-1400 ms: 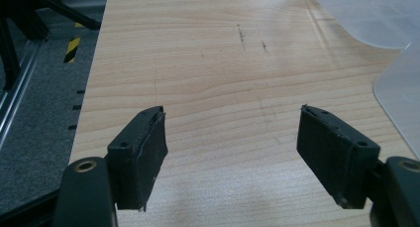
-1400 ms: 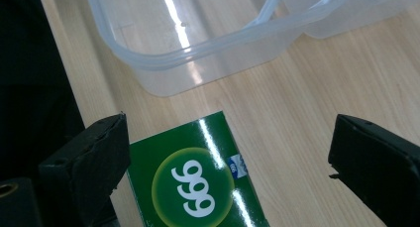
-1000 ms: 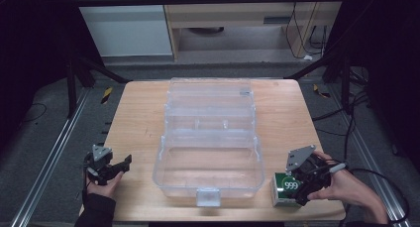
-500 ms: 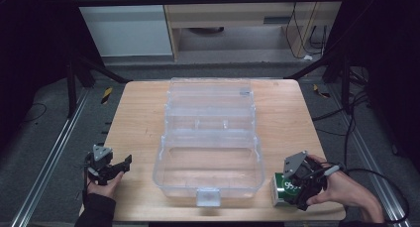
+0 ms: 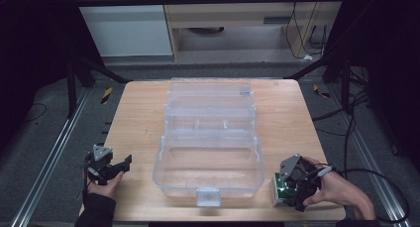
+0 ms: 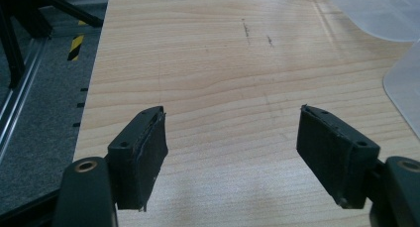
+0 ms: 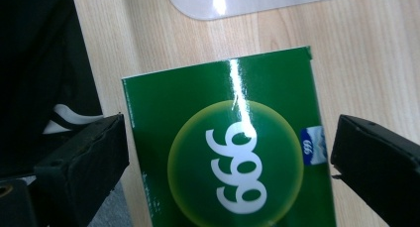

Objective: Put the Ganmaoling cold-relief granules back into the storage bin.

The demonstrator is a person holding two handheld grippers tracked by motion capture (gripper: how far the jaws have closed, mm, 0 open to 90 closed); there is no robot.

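A small green box printed with white digits in a yellow-green circle lies flat on the wooden table, near the front right edge. In the high view the box peeks out from under my right gripper. My right gripper is open, one jaw on each side of the box and not touching it. My left gripper rests at the front left, open, with bare wood between its jaws.
A large clear plastic case lies open in the middle of the table, lid folded back, latch tab toward me. Its rounded edge lies to the right of my left gripper. Table edges run close to both hands.
My right gripper has dropped toward the near edge and now covers most of the green box, which showed its top face before. My left gripper has stayed put.
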